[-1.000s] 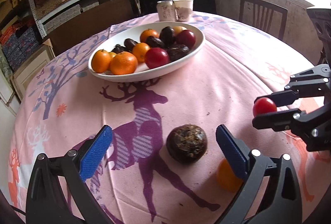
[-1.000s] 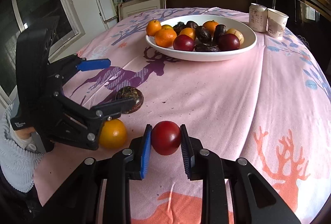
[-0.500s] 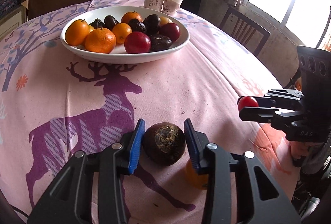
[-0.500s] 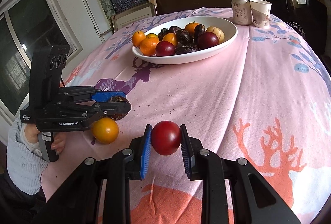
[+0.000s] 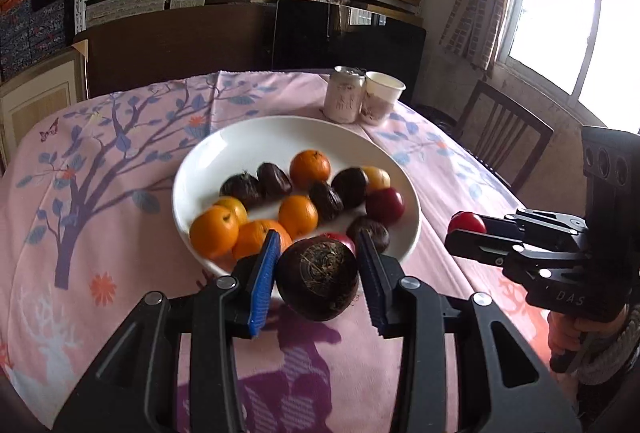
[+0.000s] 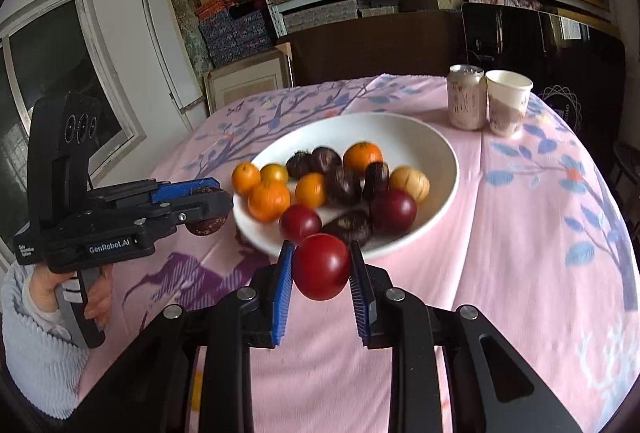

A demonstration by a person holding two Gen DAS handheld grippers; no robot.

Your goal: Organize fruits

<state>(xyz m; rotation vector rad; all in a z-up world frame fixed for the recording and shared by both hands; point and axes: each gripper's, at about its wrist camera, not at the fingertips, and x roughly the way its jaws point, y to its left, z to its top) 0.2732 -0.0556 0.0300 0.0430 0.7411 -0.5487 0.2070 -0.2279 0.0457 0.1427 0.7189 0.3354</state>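
pink tablecloth (image 5: 120,193); white bowl (image 5: 224,153) lay frame-centre, just beyond left gripper (image 5: 316,273) clamping dark fruit (image 5: 317,279); right gripper (image 6: 320,269) clamping red fruit (image 6: 322,267).

The far half of the bowl (image 5: 240,141) is bare white, open from above. Its near half is packed with oranges (image 5: 214,231) and dark fruit (image 5: 326,198), leaving only thin gaps between them. Behind the bowl, a can (image 6: 465,97) and a paper cup (image 6: 507,101) stand touching, blocking the worktop's (image 6: 540,233) far edge. To the bowl's right, the pink cloth lies open.
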